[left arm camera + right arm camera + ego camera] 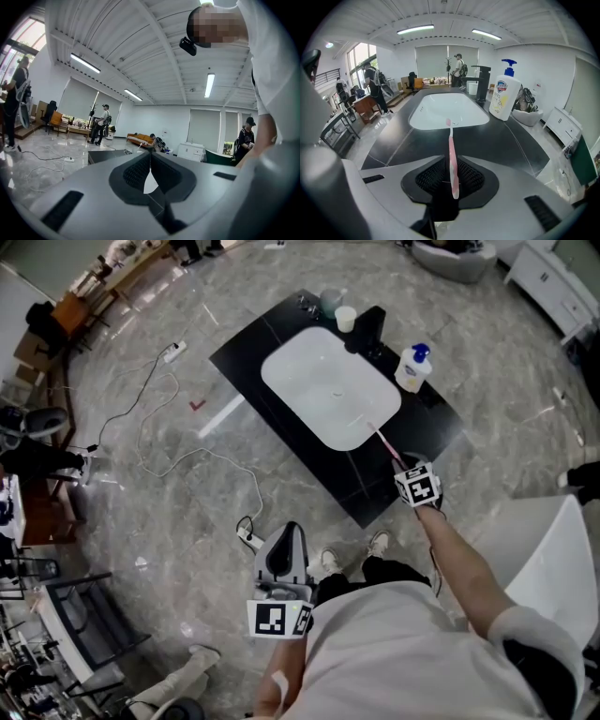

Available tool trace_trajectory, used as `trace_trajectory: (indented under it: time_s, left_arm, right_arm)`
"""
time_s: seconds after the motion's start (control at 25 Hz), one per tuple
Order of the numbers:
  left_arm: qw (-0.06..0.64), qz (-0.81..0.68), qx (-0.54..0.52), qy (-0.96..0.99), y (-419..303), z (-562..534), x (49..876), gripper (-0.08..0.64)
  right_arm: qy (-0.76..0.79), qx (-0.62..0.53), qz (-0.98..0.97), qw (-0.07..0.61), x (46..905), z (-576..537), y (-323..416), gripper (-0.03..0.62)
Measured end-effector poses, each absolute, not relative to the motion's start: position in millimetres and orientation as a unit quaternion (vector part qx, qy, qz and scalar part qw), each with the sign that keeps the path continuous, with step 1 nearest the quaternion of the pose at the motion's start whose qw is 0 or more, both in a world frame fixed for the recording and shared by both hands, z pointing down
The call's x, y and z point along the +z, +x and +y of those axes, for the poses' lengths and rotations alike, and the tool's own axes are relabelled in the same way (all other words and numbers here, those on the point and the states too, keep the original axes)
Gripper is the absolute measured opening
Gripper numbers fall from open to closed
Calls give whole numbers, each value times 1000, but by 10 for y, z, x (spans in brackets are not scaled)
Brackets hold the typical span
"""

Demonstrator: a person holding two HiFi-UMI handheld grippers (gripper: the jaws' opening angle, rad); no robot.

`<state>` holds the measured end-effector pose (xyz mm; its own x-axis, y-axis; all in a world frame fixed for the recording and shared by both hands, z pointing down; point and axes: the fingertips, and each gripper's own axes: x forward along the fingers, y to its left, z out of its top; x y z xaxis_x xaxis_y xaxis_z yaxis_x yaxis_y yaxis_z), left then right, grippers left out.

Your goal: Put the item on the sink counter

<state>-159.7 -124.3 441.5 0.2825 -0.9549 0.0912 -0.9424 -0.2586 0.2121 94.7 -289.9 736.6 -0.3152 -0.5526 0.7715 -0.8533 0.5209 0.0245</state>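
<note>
Right gripper [451, 174], fingers [431, 177] clamping pink toothbrush [451, 140]: lower flat onto black worktop [511, 140], clear of basin [440, 110]; left gripper [150, 161] closed, empty.

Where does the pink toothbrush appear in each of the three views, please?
Head view: the pink plastic toothbrush sits right of centre, pointing from the right claw to the white rounded basin.
Left gripper view: not in it.
Right gripper view: lower centre, clamped between the jaws, head towards the basin.
Shared landmark: the white soap bottle with a blue pump, in the head and right gripper views.
</note>
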Motion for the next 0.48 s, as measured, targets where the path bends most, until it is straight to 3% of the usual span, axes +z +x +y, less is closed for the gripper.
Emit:
trace_trajectory:
  time_s: [0.48]
  left_arm:
    - [101, -561, -44, 821, -1485, -1302, 4345, 12]
  right_arm:
    - [482, 171, -797, 321, 6810, -2771, 994, 83]
